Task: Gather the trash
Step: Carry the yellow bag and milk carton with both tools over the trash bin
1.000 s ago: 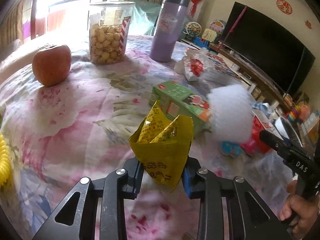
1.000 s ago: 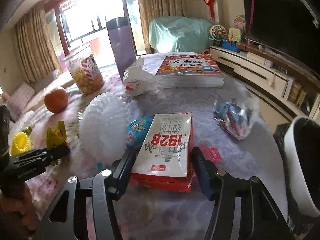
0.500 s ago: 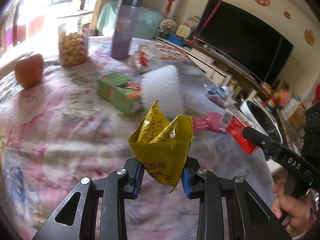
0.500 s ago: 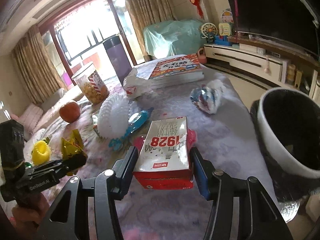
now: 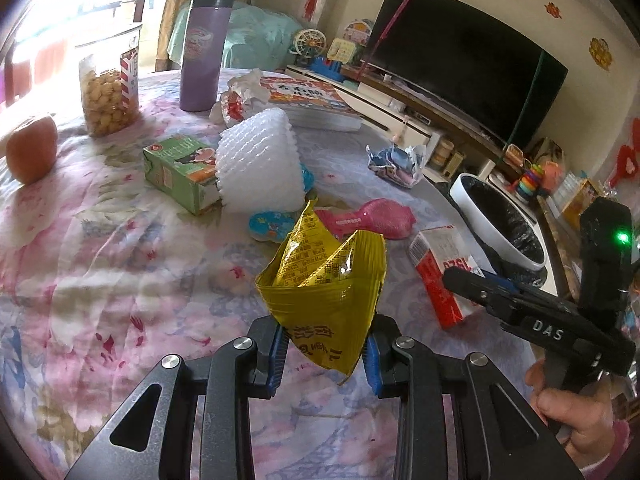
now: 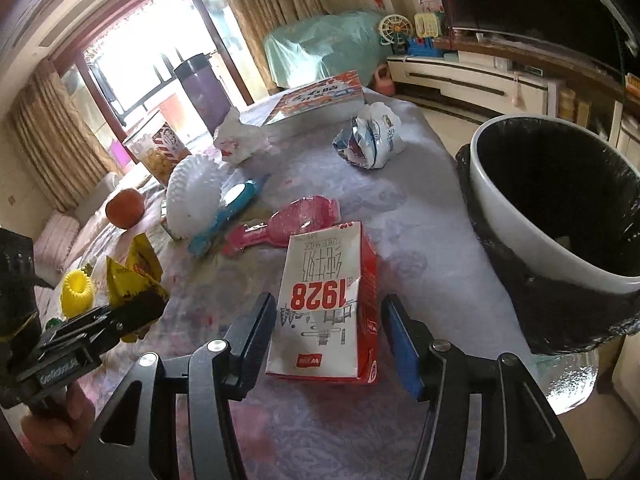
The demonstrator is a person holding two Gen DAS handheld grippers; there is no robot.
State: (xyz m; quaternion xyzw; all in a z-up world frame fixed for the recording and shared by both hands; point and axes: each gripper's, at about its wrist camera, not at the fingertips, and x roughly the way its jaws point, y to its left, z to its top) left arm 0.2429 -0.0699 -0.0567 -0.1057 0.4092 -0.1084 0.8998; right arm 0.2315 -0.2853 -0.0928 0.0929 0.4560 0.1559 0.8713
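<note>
My left gripper [image 5: 325, 344] is shut on a crumpled yellow snack wrapper [image 5: 324, 292], held above the flowered tablecloth; the same wrapper [image 6: 128, 276] shows at the left of the right wrist view. A red and white milk carton [image 6: 324, 300] marked 1928 sits between the jaws of my right gripper [image 6: 328, 320]. Those jaws are opening, and a gap shows on each side of the carton. The carton [image 5: 440, 264] also appears in the left wrist view. A white trash bin [image 6: 500, 216] with a black liner stands just past the table's right edge.
On the table lie a white foam net [image 5: 256, 160], a green carton [image 5: 176, 168], pink [image 5: 368, 220] and blue [image 5: 272, 224] wrappers, a crumpled bag [image 5: 396, 160], an apple [image 5: 30, 152], a snack jar [image 5: 108, 96], a purple flask [image 5: 202, 52] and a book [image 5: 308, 96].
Both grippers have swung across the table toward the bin, which now looms large on the right. The carton, snug between the right pads before, now has gaps beside it.
</note>
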